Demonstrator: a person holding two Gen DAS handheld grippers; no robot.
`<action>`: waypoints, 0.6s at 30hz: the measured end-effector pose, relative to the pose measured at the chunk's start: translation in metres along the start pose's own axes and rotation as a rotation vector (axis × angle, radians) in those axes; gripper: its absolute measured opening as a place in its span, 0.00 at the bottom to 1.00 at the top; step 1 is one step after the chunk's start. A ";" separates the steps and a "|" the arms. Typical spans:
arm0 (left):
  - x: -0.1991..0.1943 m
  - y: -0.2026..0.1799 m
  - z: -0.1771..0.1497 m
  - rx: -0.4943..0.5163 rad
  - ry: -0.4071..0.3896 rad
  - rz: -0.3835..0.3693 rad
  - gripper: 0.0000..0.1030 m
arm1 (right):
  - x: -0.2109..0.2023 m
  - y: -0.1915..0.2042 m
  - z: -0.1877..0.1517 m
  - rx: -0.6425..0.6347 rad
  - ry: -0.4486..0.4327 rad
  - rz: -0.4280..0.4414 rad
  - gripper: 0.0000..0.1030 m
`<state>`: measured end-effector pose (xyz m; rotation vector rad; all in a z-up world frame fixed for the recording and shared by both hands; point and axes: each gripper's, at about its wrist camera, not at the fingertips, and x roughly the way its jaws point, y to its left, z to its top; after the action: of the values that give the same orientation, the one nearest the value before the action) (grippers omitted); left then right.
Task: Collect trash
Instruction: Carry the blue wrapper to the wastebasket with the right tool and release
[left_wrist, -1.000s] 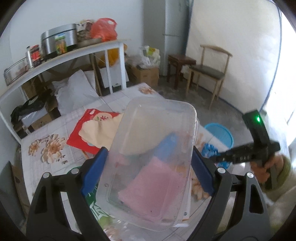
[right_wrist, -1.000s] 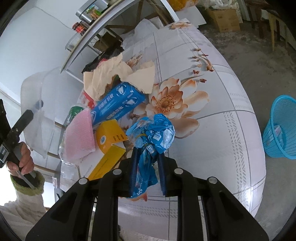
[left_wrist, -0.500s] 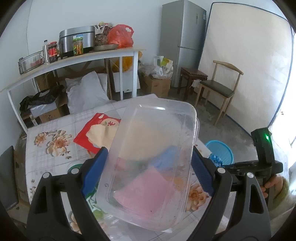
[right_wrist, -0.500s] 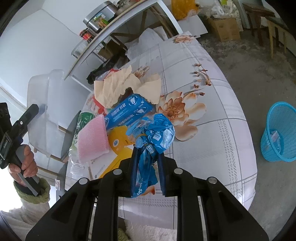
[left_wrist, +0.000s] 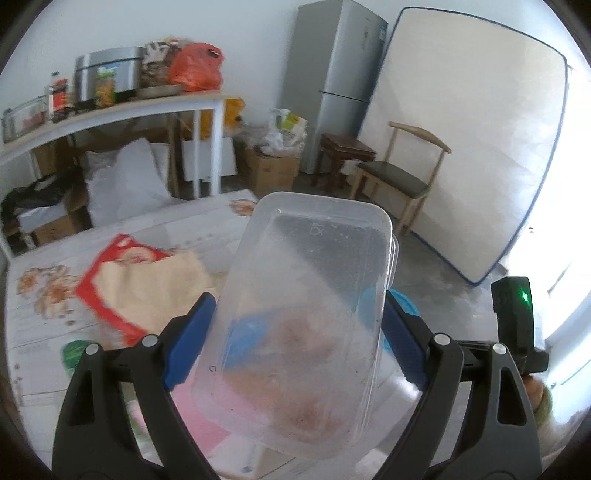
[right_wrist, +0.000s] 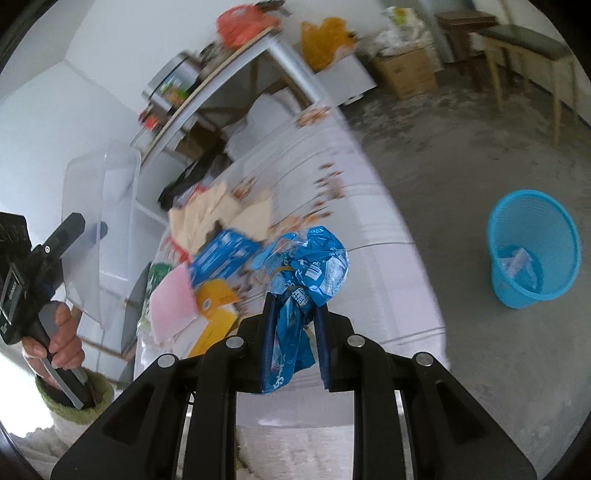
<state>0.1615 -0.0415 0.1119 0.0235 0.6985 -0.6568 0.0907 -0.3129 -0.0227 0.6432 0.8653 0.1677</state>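
Observation:
My left gripper (left_wrist: 295, 332) is shut on a clear plastic food container (left_wrist: 306, 317), its blue pads pressed against the two long sides, held above the table. In the right wrist view my right gripper (right_wrist: 293, 299) is shut on a crumpled blue plastic wrapper (right_wrist: 314, 266) that bulges above the pads and hangs down between them. The same container (right_wrist: 99, 206) shows at the left there, with a hand (right_wrist: 62, 339) gripping the left tool's handle. A blue mesh waste basket (right_wrist: 532, 247) stands on the floor to the right of the table, with some scraps inside.
On the flowered tablecloth (right_wrist: 332, 177) lie beige paper (left_wrist: 147, 288), a red packet (left_wrist: 96, 280), a blue box (right_wrist: 221, 254), a pink sponge (right_wrist: 173, 306), yellow cartons (right_wrist: 214, 299). A wooden chair (left_wrist: 399, 177), stool, fridge (left_wrist: 332, 74) and cluttered shelf table (left_wrist: 122, 107) stand behind.
Both grippers rose and swung away from the table with their loads. The right view now takes in more floor and the whole blue basket; the left view shows more of the room.

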 end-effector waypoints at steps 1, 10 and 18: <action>0.008 -0.008 0.004 -0.001 0.006 -0.021 0.81 | -0.008 -0.010 0.001 0.025 -0.020 -0.010 0.19; 0.109 -0.090 0.030 0.018 0.137 -0.175 0.82 | -0.059 -0.100 0.012 0.229 -0.167 -0.151 0.19; 0.239 -0.167 0.030 0.037 0.356 -0.242 0.83 | -0.050 -0.199 0.026 0.456 -0.168 -0.204 0.19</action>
<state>0.2212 -0.3141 0.0233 0.0923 1.0426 -0.9098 0.0548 -0.5037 -0.0944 0.9723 0.8050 -0.2732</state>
